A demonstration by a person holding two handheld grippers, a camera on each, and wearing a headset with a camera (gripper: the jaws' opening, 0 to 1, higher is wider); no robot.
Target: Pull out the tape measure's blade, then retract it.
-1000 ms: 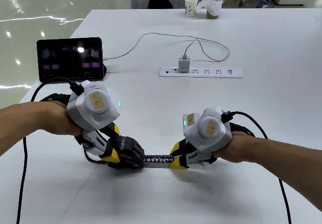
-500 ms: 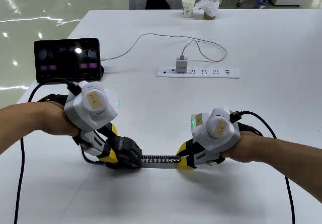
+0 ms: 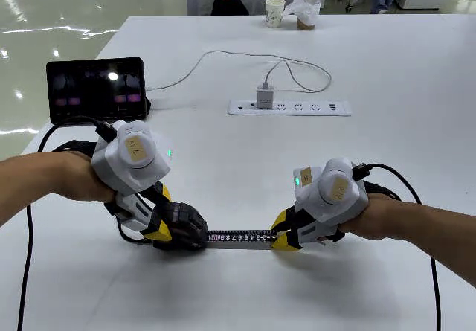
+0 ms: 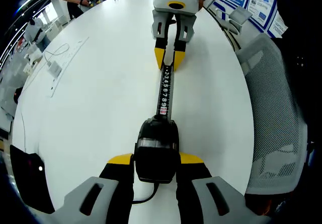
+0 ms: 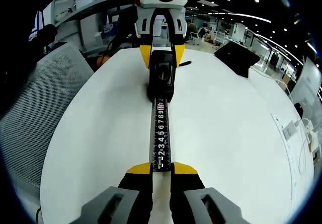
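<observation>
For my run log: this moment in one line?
left gripper: shut on black tape measure case; right gripper: shut on black numbered blade; blade partly out

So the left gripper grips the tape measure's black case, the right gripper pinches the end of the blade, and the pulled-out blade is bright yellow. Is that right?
Not quite. The blade is black with white numbers, not yellow; the right gripper view shows it. As you said, the left gripper grips the black case and the right gripper pinches the blade's end.
</observation>
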